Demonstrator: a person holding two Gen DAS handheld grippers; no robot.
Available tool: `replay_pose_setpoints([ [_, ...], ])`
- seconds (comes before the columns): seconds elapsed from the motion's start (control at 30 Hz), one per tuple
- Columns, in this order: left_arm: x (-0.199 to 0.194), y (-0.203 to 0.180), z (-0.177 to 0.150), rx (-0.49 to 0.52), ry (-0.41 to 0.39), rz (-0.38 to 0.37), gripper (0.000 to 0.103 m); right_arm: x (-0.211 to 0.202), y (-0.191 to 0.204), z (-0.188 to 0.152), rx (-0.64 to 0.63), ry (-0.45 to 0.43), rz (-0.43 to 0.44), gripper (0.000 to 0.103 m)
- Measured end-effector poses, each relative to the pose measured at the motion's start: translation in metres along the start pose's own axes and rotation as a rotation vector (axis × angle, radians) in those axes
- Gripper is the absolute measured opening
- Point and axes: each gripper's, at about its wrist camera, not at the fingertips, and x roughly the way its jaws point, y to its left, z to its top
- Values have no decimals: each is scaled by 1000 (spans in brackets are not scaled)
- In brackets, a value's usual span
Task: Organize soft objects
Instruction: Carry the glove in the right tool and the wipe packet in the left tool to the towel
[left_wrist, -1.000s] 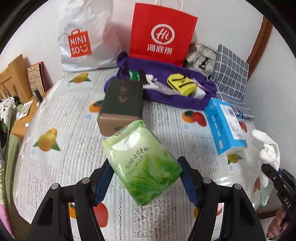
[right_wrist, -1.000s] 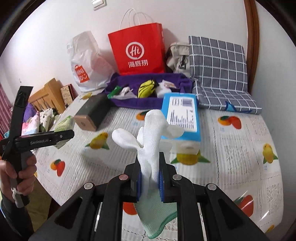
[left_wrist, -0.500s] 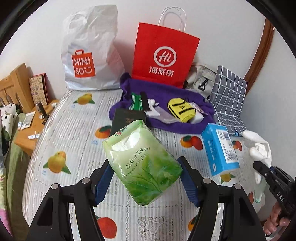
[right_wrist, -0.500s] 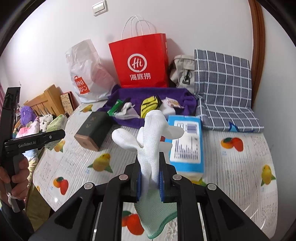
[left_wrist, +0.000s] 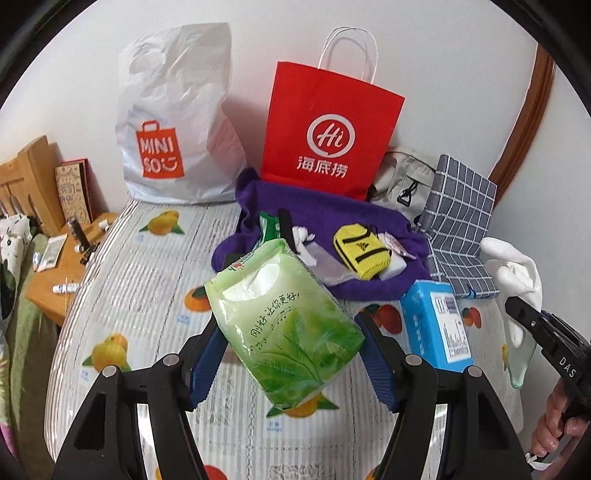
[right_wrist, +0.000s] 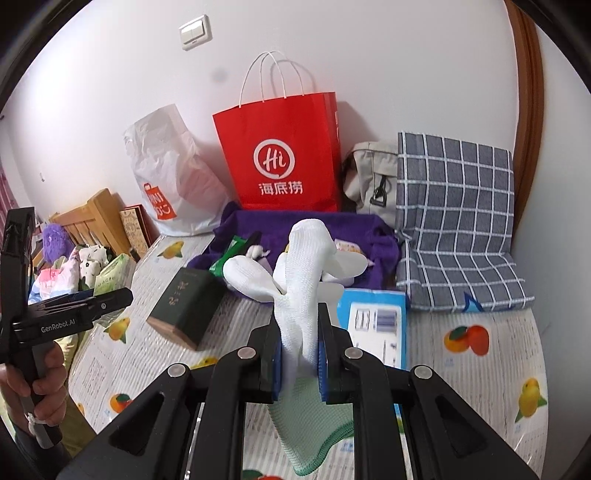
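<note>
My left gripper (left_wrist: 290, 343) is shut on a green tissue pack (left_wrist: 284, 325) and holds it above the fruit-print tablecloth (left_wrist: 147, 266). My right gripper (right_wrist: 300, 363) is shut on a white glove (right_wrist: 301, 280) with a green cuff; it also shows at the right edge of the left wrist view (left_wrist: 515, 273). A purple cloth (left_wrist: 332, 210) at the back holds a yellow pouch (left_wrist: 362, 251), a green packet and white items. A blue tissue box (left_wrist: 437, 325) lies in front of it.
A red paper bag (left_wrist: 328, 136) and a white Miniso bag (left_wrist: 173, 122) stand against the wall. A dark green box (right_wrist: 184, 306) lies left of the blue box. A grey checked cushion (right_wrist: 454, 221) and beige bag (right_wrist: 373, 181) sit at right. A wooden stand (left_wrist: 62, 266) is at left.
Both grippers have risen and drawn back from the table with their loads. The table items now sit lower and farther away; the dark box is hidden behind the tissue pack in the left view.
</note>
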Motion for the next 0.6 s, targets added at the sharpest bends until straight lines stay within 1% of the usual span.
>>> replay_pose_setpoints([
  [0.47,37,-1,48,19,-17,22,67,56,-16,40,10,16,5,15],
  [0.6,47,0,58,16,-21,18,67,69,-19,49,10,17,9,15],
])
